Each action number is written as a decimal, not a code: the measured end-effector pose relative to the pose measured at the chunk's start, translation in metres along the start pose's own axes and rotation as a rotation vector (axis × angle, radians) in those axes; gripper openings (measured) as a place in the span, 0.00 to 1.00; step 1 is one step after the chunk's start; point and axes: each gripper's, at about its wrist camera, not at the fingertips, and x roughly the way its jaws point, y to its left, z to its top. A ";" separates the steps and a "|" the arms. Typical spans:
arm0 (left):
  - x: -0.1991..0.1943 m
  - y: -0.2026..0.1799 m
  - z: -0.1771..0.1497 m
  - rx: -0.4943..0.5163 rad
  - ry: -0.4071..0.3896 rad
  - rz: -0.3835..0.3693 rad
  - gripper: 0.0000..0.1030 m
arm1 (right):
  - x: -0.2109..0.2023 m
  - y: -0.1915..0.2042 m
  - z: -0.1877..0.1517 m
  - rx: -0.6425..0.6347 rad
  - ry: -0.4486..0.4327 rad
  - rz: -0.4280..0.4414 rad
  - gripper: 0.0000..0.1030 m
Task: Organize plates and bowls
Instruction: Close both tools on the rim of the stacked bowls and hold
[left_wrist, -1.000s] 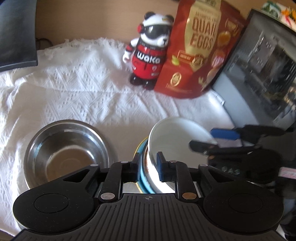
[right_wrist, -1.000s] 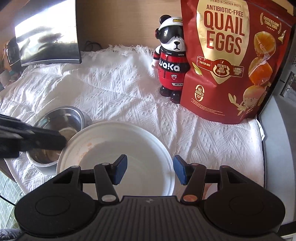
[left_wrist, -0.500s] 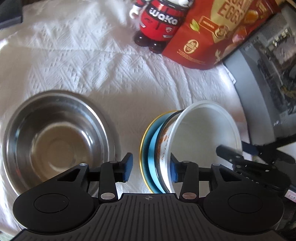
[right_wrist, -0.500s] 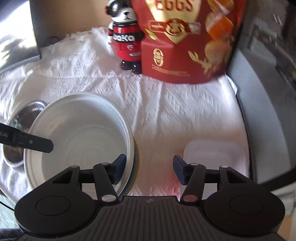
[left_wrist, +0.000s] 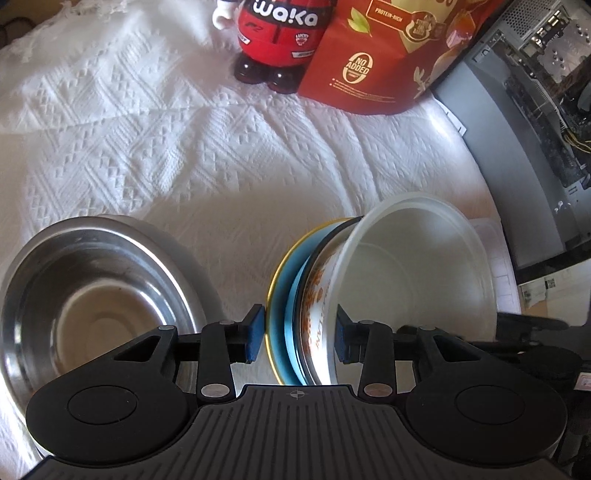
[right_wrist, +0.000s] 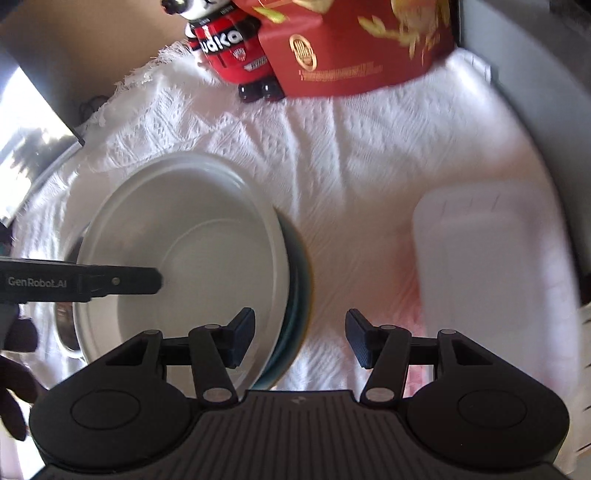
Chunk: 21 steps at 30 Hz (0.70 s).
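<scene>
While my left gripper (left_wrist: 299, 338) is closing round white plastic bowl (left_wrist: 417, 266) w/ blue plate (left_wrist: 282, 295), keeping right gripper (right_wrist: 300, 338) spread, steadying.

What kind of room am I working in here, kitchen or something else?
Probably a home desk or table rather than a kitchen: a white woven cloth covers it, an open computer case stands at its edge, and a panda figurine sits beside a quail-egg snack bag.
</scene>
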 end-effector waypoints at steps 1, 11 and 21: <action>0.003 0.002 0.001 -0.005 0.004 -0.008 0.40 | 0.004 -0.001 0.000 0.069 0.049 0.056 0.53; 0.013 0.007 0.009 0.019 0.037 -0.066 0.48 | 0.035 0.007 0.002 0.147 0.142 0.177 0.58; 0.015 -0.001 0.006 0.016 0.030 -0.041 0.52 | 0.035 0.010 -0.001 0.149 0.146 0.171 0.60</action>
